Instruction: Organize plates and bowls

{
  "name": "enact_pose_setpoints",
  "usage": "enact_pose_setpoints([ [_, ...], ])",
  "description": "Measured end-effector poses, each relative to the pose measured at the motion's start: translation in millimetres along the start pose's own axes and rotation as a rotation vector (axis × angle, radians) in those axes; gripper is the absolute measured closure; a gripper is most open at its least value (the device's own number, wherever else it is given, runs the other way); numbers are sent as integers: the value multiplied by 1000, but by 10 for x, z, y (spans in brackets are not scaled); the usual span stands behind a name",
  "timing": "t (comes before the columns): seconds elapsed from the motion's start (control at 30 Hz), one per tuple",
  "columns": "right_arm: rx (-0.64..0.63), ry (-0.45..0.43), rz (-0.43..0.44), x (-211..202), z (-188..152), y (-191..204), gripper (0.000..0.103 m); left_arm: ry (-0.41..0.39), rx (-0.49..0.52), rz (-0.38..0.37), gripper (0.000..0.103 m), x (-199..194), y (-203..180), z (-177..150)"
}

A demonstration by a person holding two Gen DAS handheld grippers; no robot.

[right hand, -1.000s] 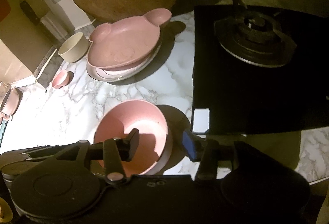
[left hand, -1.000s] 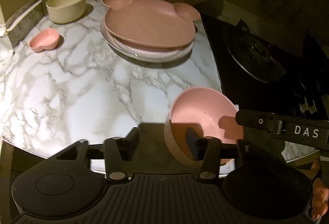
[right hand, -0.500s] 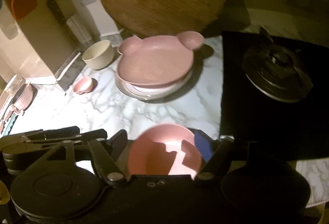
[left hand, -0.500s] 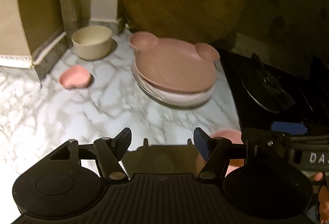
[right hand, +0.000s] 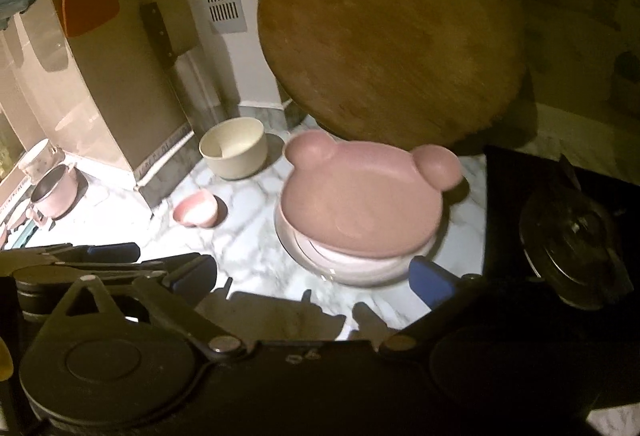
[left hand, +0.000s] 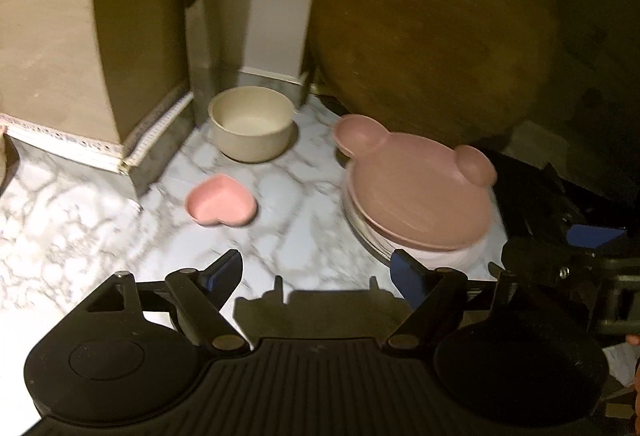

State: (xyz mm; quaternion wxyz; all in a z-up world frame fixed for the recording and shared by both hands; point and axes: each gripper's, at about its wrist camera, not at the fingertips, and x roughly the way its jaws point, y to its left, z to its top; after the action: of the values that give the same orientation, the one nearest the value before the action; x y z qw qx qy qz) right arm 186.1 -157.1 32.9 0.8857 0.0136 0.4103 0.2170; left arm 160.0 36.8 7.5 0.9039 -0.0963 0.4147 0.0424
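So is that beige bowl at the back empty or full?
Empty. The beige bowl stands upright on the marble counter, and both views show its bare inside, with only a shadow across it.

Marble kitchen counter (left hand: 100, 220) beside a black stove.
A round wooden board (right hand: 392, 36) leaned against the wall; a gas burner (right hand: 576, 236) sat right.

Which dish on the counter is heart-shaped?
The small pink heart dish, alone on the marble between the round cream bowl and the bear-eared pink plate topping the stack.
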Motion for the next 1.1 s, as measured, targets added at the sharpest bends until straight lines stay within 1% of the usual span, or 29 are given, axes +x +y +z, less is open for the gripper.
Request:
enact_pose_setpoints([
  [0.27, 14, 28, 10, 376, 362, 232, 1, -4, -17, 53, 22, 194, 350, 319],
  [0.47, 7, 36, 9, 669, 623, 386, 1, -3, -64, 69, 22, 411, 651, 542],
  [0.6, -7, 44, 14, 883, 773, 480, 1, -3, -70, 83, 22, 549, 757, 650],
  [0.8, -18, 69, 5, 1219, 961, 585, 1, 1, -109, 100, 22, 778, 924, 844],
  [1.1, 38, 101, -7, 1724, 1229, 561, 2, -13, -149, 134, 22, 1153, 979, 982],
])
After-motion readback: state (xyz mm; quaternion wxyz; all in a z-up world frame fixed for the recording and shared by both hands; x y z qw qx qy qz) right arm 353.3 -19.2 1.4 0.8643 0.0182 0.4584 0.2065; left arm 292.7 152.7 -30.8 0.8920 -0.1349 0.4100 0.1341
